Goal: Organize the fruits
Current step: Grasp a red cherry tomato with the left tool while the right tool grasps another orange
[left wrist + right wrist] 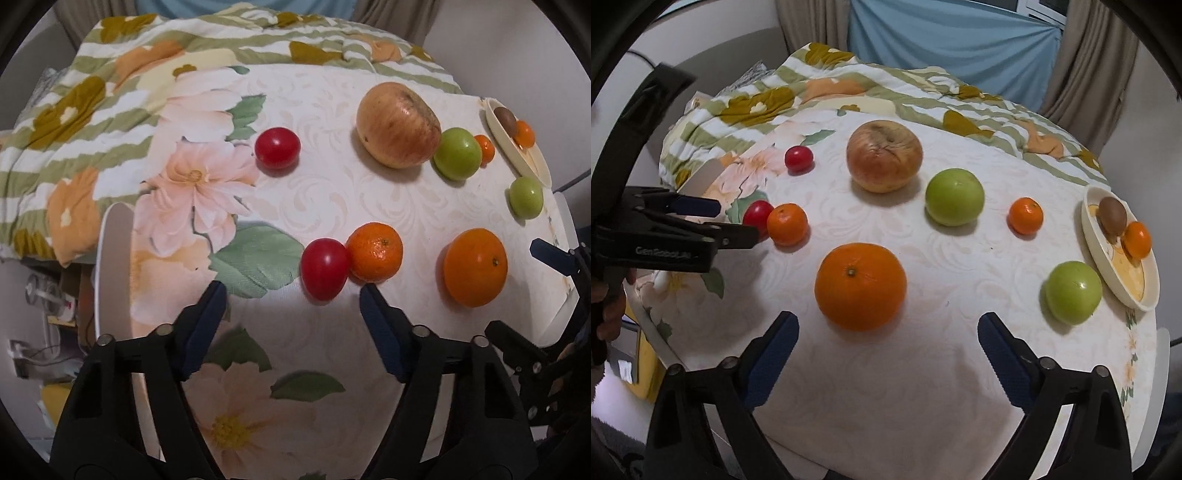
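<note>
Left wrist view: the left gripper (291,291) hangs with its blue-padded jaws spread wide and nothing between them, just above a floral tablecloth (332,192). Directly ahead of its fingertips lie a red cherry tomato (324,268) and a small mandarin (376,253), touching each other; the mandarin sits just beyond the right-hand fingertip. A second cherry tomato (277,148) lies farther ahead, well apart. Ahead and to the right rests a blotched apple (399,124), touching a green fruit (458,153).

Right wrist view: the right gripper (888,328) is likewise spread wide and empty. A large orange (860,286) lies just ahead, between the lines of its two fingers. To the right, a second green fruit (1073,291) rests just beside a cream plate (1108,269), which holds a brown fruit (1112,218) and a small orange fruit (1137,239). Another small mandarin (1025,215) lies farther ahead, apart from its neighbours. A flowered quilt (849,92) is bunched beyond the fruit.
</note>
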